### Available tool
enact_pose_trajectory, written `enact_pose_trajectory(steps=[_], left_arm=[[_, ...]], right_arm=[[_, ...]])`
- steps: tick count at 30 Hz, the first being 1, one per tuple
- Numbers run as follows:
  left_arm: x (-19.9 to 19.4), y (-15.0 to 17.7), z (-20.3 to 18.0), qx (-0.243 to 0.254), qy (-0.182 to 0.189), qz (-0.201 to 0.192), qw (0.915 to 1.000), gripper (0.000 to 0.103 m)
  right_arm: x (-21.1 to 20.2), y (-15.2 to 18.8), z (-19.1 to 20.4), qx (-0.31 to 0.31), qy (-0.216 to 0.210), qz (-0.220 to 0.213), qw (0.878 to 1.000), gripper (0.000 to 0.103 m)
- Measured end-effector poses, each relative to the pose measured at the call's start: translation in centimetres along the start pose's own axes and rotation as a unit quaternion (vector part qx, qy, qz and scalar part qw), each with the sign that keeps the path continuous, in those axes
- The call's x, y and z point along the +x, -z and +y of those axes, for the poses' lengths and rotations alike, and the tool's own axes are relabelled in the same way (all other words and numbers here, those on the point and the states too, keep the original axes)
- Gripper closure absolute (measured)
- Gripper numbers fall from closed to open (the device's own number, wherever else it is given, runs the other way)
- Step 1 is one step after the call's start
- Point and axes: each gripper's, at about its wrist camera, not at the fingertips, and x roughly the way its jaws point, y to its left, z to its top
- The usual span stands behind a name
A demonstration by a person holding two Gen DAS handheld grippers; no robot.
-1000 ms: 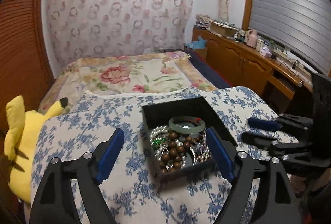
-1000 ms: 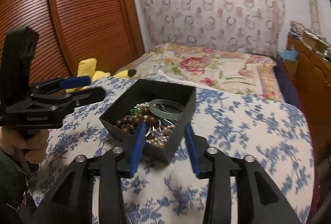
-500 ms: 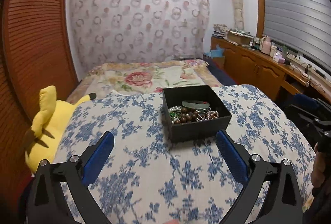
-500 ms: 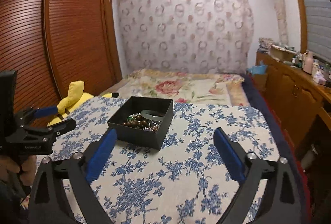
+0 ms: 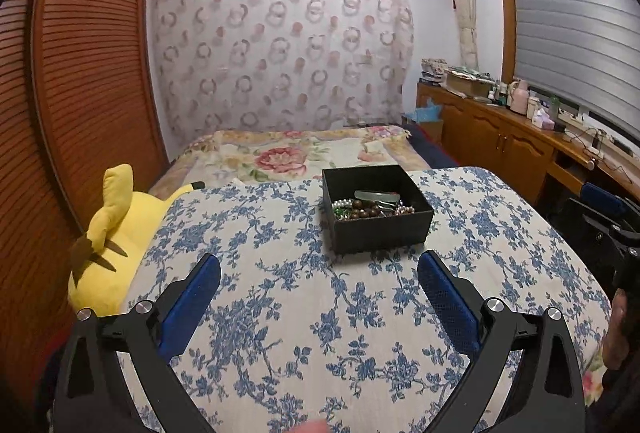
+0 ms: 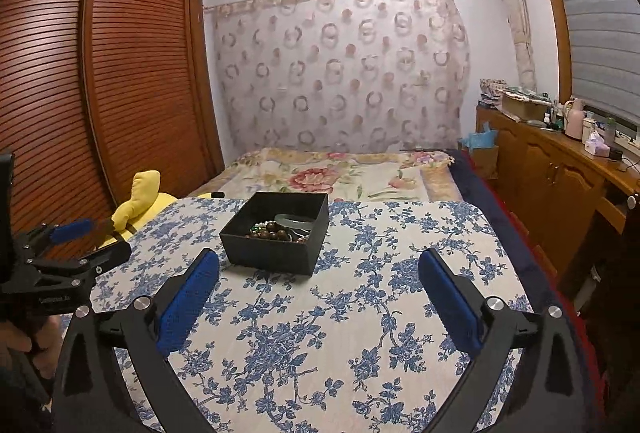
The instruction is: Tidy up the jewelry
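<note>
We hold the left gripper and right gripper wide apart, empty, short of the black jewelry box.

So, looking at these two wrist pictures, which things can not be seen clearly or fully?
- Jewelry in the black box: both views, near wall hides the lower pieces; single items too small to count.
- Yellow plush toy: left wrist view, its lower part hidden by the blue floral cloth.
- Right hand-held gripper: left wrist view, cut by the right edge.
- Small items on the wooden counter: too small to identify.
</note>
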Motion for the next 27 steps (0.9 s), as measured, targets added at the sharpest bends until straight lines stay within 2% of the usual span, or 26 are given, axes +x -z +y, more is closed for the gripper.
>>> enact_pose_trajectory(steps=[27], left_arm=[[-0.68,0.24,0.28,-0.009,0.001,-0.013,0.9999,0.008]], right_arm=[[-0.36,0.54,0.45,-0.004,0.013,-0.003,1.0,0.003]])
